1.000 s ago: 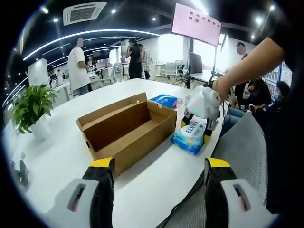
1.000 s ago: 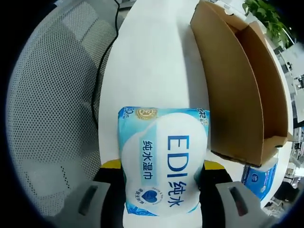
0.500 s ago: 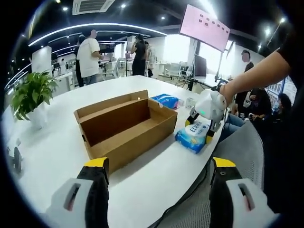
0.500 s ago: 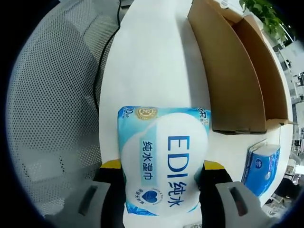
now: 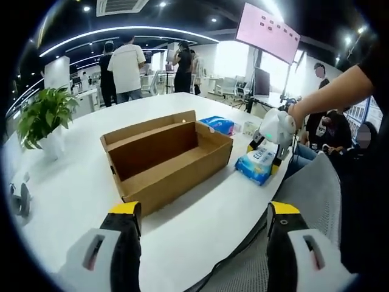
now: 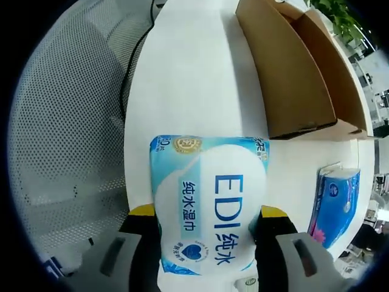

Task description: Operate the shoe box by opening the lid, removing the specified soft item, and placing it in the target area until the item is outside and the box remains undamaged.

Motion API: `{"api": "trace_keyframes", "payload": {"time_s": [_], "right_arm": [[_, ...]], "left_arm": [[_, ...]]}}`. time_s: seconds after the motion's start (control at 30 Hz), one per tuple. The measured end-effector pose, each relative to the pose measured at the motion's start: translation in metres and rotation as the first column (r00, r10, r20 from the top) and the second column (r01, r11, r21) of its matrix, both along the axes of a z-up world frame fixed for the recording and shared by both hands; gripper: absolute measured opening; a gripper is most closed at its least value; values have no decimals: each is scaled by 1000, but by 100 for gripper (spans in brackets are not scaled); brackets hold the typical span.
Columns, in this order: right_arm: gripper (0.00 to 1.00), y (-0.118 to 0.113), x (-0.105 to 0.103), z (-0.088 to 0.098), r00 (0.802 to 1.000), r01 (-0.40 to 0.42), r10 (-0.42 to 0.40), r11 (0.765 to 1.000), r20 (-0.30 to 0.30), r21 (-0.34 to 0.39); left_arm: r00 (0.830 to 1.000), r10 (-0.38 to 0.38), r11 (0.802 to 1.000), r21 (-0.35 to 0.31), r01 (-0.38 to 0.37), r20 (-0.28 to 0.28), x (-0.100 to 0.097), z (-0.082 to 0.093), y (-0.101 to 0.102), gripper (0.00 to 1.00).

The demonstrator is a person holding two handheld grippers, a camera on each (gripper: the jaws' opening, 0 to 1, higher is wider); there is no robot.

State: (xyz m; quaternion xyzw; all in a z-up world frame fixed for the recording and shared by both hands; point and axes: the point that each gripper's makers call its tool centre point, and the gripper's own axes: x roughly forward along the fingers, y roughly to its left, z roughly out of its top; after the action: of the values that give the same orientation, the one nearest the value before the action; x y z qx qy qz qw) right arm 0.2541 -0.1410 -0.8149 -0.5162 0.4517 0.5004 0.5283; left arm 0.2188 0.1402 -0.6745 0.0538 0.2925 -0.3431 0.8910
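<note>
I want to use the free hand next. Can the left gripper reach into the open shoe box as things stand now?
Probably yes. The left gripper is open and holds nothing, the shoe box lies straight ahead with no lid over it, and only bare table lies between them.

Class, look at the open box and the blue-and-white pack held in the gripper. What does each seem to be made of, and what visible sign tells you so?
Box: apparently corrugated cardboard, plain brown and matte, with folded flaps and raw-looking edges.

Wipes pack, clamped in the right gripper: probably soft plastic film, glossy and printed, with a slightly pillowy, rounded outline.
</note>
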Motion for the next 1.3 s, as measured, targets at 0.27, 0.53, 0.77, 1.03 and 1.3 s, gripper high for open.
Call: {"api": "trace_keyframes", "payload": {"time_s": [0.27, 0.53, 0.77, 1.03, 1.3], "right_arm": [[59, -18, 3, 1, 1000, -11, 11, 1000, -2, -6], [59, -33, 9, 1, 1000, 7, -7, 1000, -2, -7], [59, -36, 11, 1, 1000, 1, -1, 1000, -8, 1], [59, -39, 16, 0, 1000, -24, 24, 1000, -8, 8], [59, -41, 28, 0, 1000, -30, 30, 999, -8, 14]], "left_arm": [[1000, 4, 1000, 4, -4, -12, 0, -2, 3, 86], [1000, -2, 1000, 1, 2, -12, 1, -3, 2, 87], [1000, -10, 1000, 22, 11, -13, 0, -9, 5, 83], [1000, -10, 999, 47, 11, -20, 8, -12, 6, 87], [999, -6, 998, 64, 9, -40, 15, -16, 8, 86]]}}
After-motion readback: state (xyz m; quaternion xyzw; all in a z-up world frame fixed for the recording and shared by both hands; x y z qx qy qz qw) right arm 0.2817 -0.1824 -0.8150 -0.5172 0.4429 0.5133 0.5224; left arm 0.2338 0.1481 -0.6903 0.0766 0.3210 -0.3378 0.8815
